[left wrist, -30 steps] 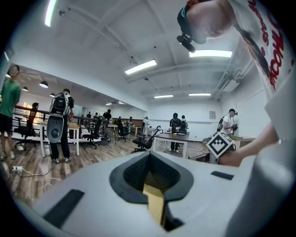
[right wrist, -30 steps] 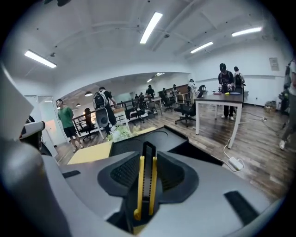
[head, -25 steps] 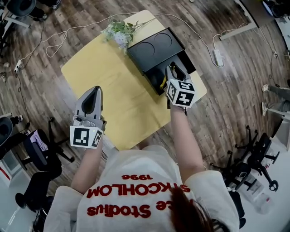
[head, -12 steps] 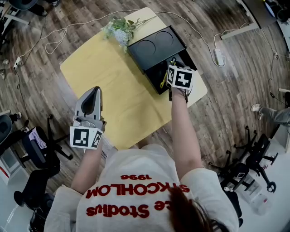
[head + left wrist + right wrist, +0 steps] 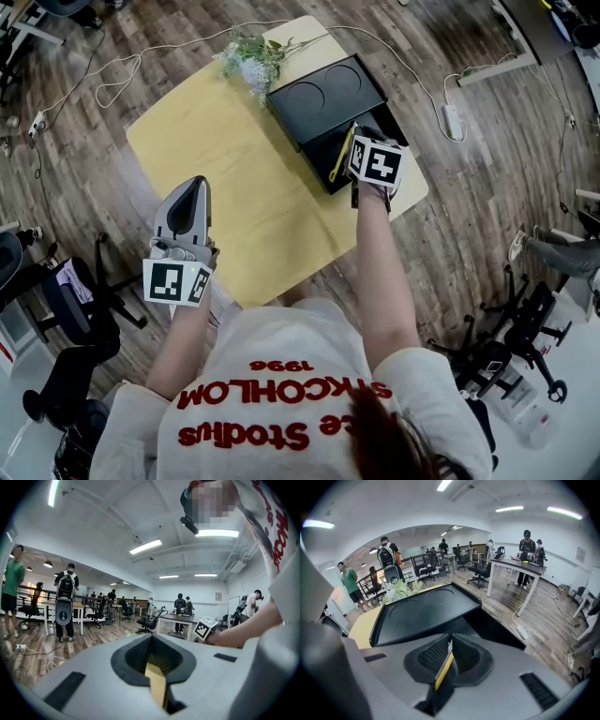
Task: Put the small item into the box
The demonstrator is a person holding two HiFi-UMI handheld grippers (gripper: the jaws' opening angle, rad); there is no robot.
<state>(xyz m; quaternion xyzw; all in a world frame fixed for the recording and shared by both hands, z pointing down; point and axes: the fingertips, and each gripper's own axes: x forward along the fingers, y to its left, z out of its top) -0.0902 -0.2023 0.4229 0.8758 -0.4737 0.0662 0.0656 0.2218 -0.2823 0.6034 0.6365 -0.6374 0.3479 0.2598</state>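
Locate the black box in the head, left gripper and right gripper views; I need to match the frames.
Head view: black box at upper centre, on the far right corner of the yellow table.
Left gripper view: not in it.
Right gripper view: black box across the centre, spreading left.
Shared landmark: flower bunch by the box's far left corner, in the head and right gripper views only.

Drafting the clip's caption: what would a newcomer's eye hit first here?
The right gripper hangs over the open black box at the far right of the yellow tabletop; its jaws have just been closing on a thin yellow strip. Behind it lies the black lid with two round recesses, beside a pale flower bunch, while the left gripper hovers shut and empty at the near left.
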